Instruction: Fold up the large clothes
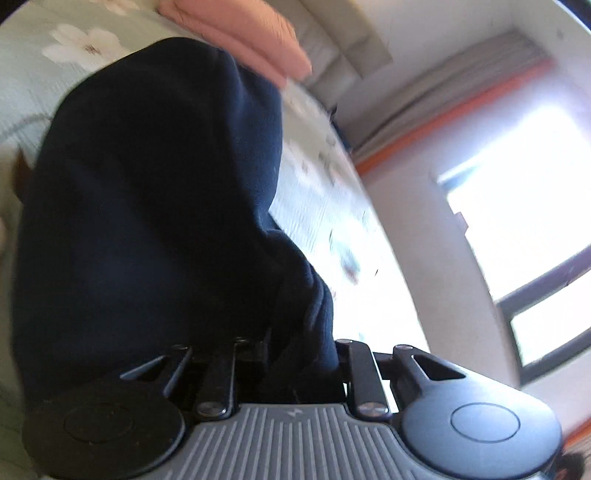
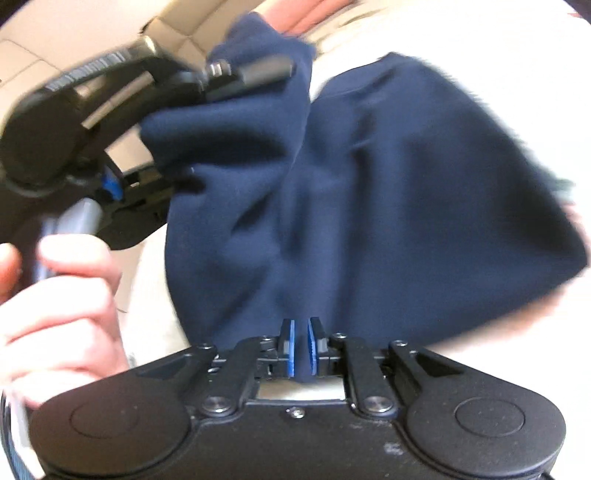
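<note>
Honestly the fold looked like it was only midway at best. The navy garment (image 2: 369, 192) was up off the bed (image 1: 332, 206), bunched and hanging between the two tools, nothing laid flat yet. The right gripper (image 2: 302, 347) had its blue pads (image 2: 291, 347) pinched tight on a fold of the fabric, you could see cloth squeezed right between them. The left gripper (image 2: 221, 85), seen from the right wrist view, seemed clamped on another edge of the same garment, though it was blurry enough that I'd only say probably; its own camera was mostly smothered in dark cloth. So my read was that the whole job of smoothing it down and making the folds was left to do. A pink folded item (image 1: 240, 33) sat on the floral bedspread behind, maybe one already finished. No baskets or bins showed anywhere.
</note>
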{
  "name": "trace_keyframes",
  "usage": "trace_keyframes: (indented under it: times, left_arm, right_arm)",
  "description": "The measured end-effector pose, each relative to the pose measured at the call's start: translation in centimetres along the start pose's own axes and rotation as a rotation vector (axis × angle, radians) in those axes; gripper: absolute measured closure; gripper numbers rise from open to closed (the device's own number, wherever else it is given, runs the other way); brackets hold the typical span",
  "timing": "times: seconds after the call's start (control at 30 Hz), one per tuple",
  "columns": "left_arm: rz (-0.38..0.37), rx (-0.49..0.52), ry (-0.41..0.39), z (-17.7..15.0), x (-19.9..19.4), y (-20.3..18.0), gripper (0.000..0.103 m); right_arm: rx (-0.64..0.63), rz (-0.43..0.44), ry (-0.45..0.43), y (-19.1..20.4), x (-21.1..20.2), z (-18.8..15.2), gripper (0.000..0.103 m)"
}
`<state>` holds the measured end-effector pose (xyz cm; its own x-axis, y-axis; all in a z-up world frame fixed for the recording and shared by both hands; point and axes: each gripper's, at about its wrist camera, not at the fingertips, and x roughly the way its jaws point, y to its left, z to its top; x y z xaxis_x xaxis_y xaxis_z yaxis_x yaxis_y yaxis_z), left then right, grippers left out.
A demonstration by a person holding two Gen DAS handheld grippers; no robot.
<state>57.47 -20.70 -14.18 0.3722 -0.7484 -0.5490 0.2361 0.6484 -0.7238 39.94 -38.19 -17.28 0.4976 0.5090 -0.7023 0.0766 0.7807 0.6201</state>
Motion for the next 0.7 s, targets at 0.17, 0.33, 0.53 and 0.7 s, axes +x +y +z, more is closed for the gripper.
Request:
trace_keyframes:
  times: [0.17,0.33,0.53,0.7]
  left_arm:
    - [0.103,0.138,0.108,-2.4,5.9,-1.7,0.081]
    - [0.221,0.298,0.114,-4.0,9.2,-4.1,0.067]
    - [0.230,0.316,0.103,-5.7,9.4,-5.0,0.067]
    - [0.247,0.288,0.089,-5.7,10.1,-5.5,0.067]
  right_arm:
    - [0.009,-0.161,-0.070,-4.9,-5.0,3.7,0.089]
    - [-0.108,-0.129,-0.140,-4.3,-4.7,11.2,0.063]
    - [-0.170,0.056,-0.109,-3.1,2.0,18.7,0.018]
    - [-0.015,0.166,0.050,-5.4,6.6,20.2,0.010]
